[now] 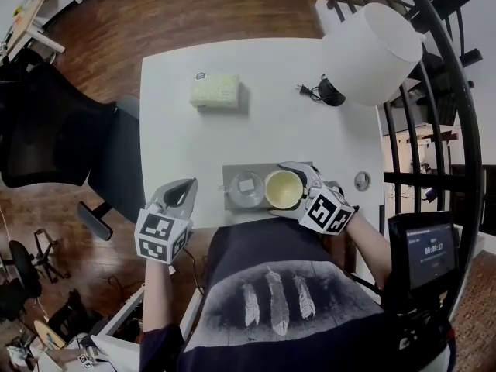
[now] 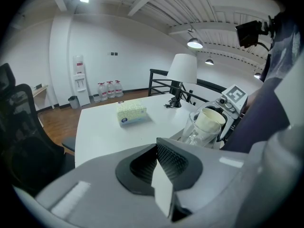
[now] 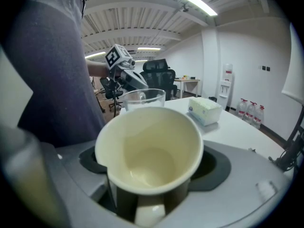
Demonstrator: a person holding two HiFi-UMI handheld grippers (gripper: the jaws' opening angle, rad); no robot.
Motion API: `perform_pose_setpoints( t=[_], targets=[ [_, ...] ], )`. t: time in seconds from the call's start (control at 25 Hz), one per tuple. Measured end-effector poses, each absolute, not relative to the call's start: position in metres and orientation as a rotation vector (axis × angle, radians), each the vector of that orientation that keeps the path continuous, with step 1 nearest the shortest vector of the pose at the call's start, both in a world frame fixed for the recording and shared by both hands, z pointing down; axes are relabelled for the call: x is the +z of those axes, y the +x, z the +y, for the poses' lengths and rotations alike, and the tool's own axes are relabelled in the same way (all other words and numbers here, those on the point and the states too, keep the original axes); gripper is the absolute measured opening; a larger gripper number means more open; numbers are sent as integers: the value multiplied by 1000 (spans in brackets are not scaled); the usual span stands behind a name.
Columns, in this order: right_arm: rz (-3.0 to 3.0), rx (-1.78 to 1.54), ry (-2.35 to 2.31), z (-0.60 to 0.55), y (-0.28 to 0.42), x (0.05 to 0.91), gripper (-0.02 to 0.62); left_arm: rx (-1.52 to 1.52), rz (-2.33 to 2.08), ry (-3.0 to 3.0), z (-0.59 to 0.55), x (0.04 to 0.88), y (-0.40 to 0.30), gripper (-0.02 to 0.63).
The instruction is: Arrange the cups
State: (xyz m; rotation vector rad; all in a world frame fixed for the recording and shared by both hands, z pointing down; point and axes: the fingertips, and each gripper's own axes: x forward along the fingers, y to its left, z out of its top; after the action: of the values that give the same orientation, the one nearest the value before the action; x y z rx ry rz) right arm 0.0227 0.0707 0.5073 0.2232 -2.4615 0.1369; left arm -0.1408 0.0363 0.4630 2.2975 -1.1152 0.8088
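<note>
A cream paper cup (image 1: pixel 284 188) stands upright and empty over a grey tray (image 1: pixel 229 170) at the table's front edge. My right gripper (image 1: pixel 294 186) is shut on the cup, one jaw on each side of its wall. The right gripper view shows the cup (image 3: pixel 152 148) filling the gap in that gripper (image 3: pixel 150 184). A clear glass cup (image 1: pixel 246 187) stands on the tray just left of the paper cup. To the left, at the table's front corner, my left gripper (image 1: pixel 186 189) is shut and empty. Its own view shows the left gripper (image 2: pixel 164 175) with jaws together, and both cups (image 2: pixel 205 123) ahead.
A pale tissue box (image 1: pixel 215 90) lies mid-table. A white lamp (image 1: pixel 372 53) with a black plug and cable (image 1: pixel 314 91) stands at the far right, beside a black railing (image 1: pixel 434 130). A black office chair (image 1: pixel 46 130) stands to the left of the table.
</note>
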Motion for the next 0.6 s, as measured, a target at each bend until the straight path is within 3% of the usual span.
perform_pose_setpoints(
  t=[0.12, 0.2, 0.4, 0.6],
  targets=[
    [-2460, 135, 200, 72, 22, 509, 472, 814, -1118, 2300, 35, 462, -141, 15],
    [-2452, 144, 178, 75, 22, 510, 542, 813, -1120, 2302, 36, 462, -141, 15],
    [-2493, 213, 160, 78, 27, 494, 597, 826, -1091, 2305, 38, 462, -136, 15],
    [-2483, 177, 152, 76, 37, 478, 597, 827, -1090, 2313, 37, 461, -131, 15]
  ],
)
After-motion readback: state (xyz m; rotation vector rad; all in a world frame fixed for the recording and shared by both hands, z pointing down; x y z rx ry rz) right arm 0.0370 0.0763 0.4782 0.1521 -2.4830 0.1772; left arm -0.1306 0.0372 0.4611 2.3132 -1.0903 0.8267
